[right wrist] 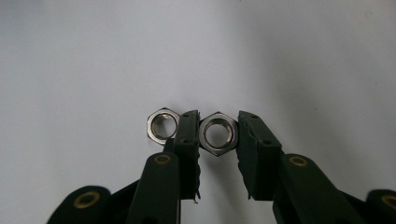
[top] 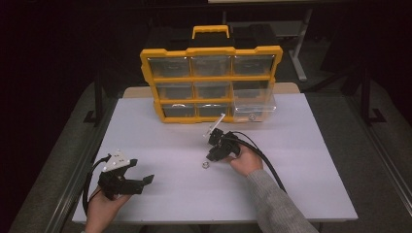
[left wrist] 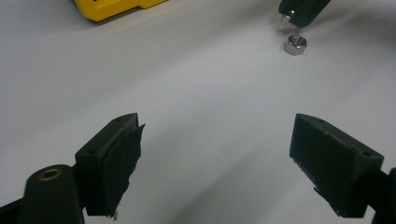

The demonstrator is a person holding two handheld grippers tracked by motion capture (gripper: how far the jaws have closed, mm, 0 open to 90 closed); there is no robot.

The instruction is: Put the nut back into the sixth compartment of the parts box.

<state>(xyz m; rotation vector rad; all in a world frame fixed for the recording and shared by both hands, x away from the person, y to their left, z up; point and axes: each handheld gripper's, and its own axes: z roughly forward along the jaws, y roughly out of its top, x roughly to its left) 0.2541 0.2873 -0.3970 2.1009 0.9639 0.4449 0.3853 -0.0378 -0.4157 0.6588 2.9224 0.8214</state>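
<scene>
Right gripper (right wrist: 218,135) pinches one hex nut (right wrist: 218,133) on the white table (top: 301,160), second nut (right wrist: 162,126) loose just beside its jaw; left gripper (left wrist: 217,163) idles wide apart; pick made, carry to the pulled-out drawer (top: 253,108) of the yellow organizer (top: 212,77) likely remains.

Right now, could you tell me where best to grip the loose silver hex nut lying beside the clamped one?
Grip the loose silver hex nut from above, across two opposite flats; it lies flat, hole up. The right gripper already pinches its twin that way.
</scene>
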